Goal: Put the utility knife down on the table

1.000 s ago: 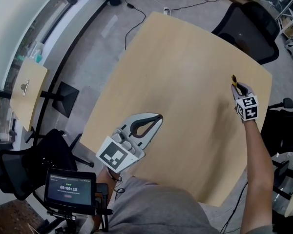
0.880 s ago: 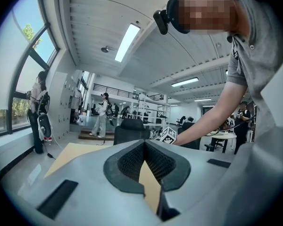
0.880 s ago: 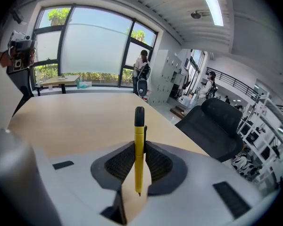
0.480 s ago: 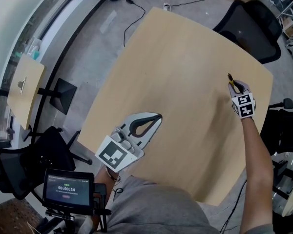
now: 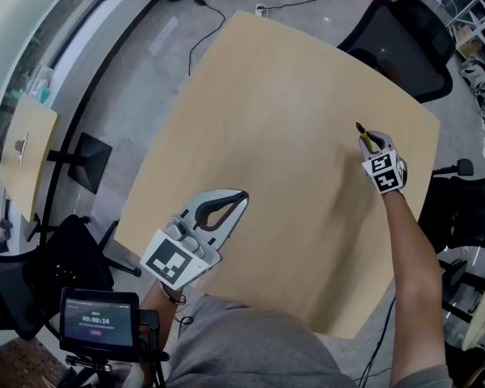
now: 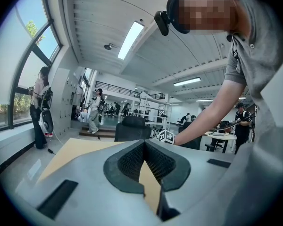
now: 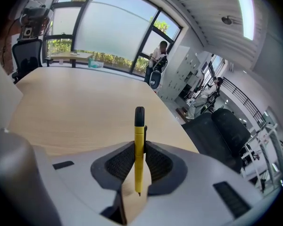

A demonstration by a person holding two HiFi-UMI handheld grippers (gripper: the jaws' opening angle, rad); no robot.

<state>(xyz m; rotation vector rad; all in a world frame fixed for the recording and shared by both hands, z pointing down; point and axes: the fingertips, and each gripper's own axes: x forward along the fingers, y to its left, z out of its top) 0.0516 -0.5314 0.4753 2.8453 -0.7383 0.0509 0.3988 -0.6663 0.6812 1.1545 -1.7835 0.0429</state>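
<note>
A slim yellow utility knife (image 7: 139, 149) with a black tip is clamped between the pads of my right gripper (image 7: 138, 154). In the head view that right gripper (image 5: 372, 142) hovers over the right side of the light wooden table (image 5: 283, 120), and the utility knife (image 5: 362, 132) sticks out beyond it toward the far edge. My left gripper (image 5: 230, 200) lies low at the table's near left edge. Its jaws meet at the tips with nothing between them. In the left gripper view the left gripper (image 6: 144, 147) points across the table toward the right arm (image 6: 203, 121).
Black office chairs stand past the table's far right corner (image 5: 404, 35) and at the near left (image 5: 32, 273). A small side table (image 5: 24, 156) sits at the left by the window. A screen with a timer (image 5: 99, 320) is near my body. Cables cross the floor.
In the head view my right gripper with the knife has shifted left and slightly up. The whole scene has slid left, so the head has moved too. The left gripper stays at the near edge.
</note>
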